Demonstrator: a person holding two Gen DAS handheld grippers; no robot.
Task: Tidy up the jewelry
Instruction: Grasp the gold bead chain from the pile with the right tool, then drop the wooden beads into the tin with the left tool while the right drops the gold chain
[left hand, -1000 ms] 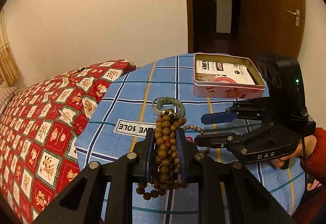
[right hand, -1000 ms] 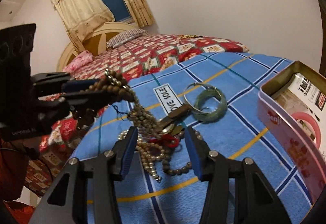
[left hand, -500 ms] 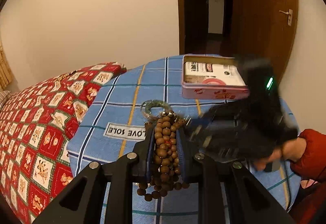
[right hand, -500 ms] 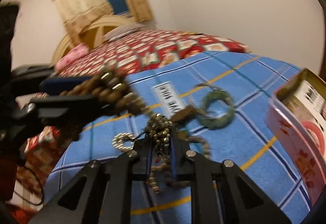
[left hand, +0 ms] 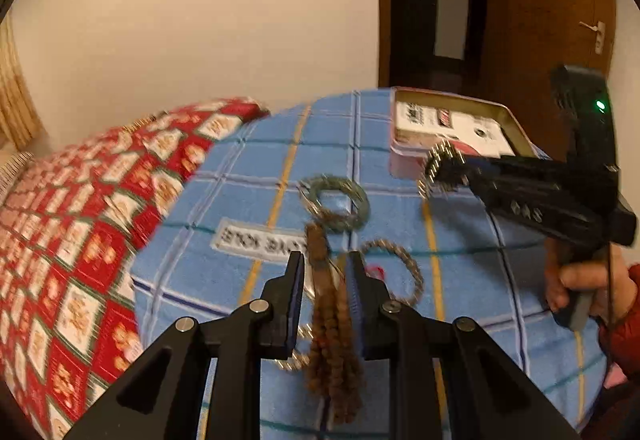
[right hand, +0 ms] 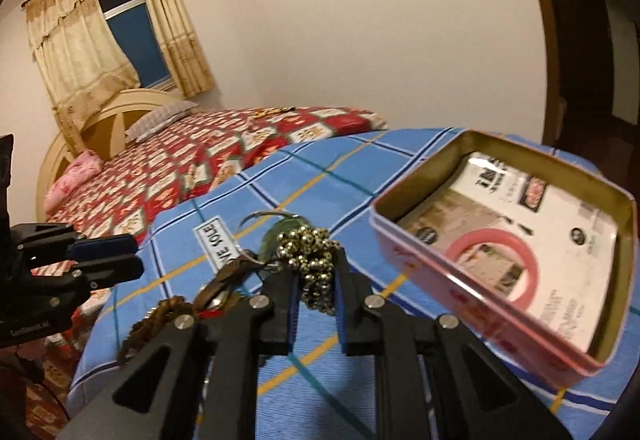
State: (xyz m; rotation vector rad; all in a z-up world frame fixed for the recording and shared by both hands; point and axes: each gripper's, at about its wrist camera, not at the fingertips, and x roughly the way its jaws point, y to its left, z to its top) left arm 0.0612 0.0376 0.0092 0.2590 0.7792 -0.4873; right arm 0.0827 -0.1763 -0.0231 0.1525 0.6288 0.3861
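My right gripper (right hand: 316, 272) is shut on a bunched gold bead chain (right hand: 310, 256) and holds it above the blue cloth, just left of the open pink tin (right hand: 472, 304). In the left wrist view the right gripper (left hand: 448, 170) hangs the chain (left hand: 438, 164) at the tin's front edge (left hand: 404, 164). My left gripper (left hand: 325, 280) has its jaws slightly apart, with the blurred brown wooden bead string (left hand: 332, 340) between them; whether they still grip it is unclear. A green bangle (left hand: 340, 204) and a beaded bracelet (left hand: 400, 272) lie on the cloth.
The blue checked cloth (left hand: 248, 176) covers a small table beside a bed with a red patterned cover (left hand: 80, 220). A printed card (right hand: 520, 224) lines the tin. A dark doorway (left hand: 436, 0) is behind. The person's hand (left hand: 580, 284) holds the right gripper.
My right gripper shut on the gold chain, lifted it and carried it toward the tin. My left gripper's jaws widened and the brown bead string sagged down between them.
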